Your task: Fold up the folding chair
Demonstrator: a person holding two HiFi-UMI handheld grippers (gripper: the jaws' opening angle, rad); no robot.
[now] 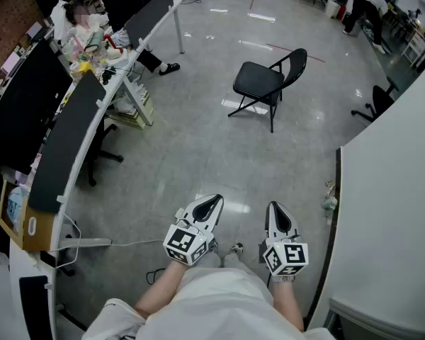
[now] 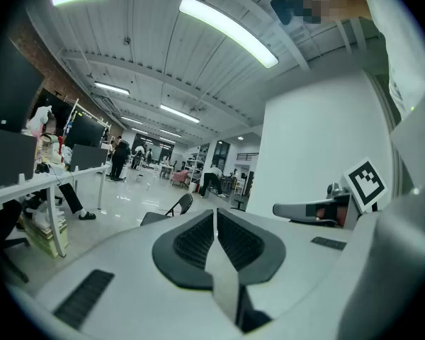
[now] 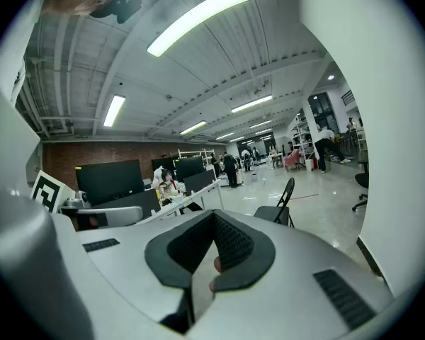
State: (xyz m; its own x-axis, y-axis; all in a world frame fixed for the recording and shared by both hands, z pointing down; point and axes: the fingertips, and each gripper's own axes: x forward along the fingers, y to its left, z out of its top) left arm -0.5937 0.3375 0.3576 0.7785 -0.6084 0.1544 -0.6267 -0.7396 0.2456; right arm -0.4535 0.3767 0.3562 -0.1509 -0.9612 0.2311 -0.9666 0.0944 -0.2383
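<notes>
Head view, folding chair (image 1: 258, 82) unfolded, well ahead of left gripper (image 1: 214, 201) and right gripper (image 1: 275, 207), both closed, empty.

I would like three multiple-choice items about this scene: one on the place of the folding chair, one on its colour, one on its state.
1. Where does the folding chair stand?
A. under a desk
B. out on the open floor
C. on a table

2. What colour is it?
A. red
B. white
C. black

3. What is its state?
A. unfolded, standing on its legs
B. folded flat
C. lying on its side

Answers: B, bare floor lies all around it; C, seat, back and frame are black; A, the seat is down and level.
</notes>
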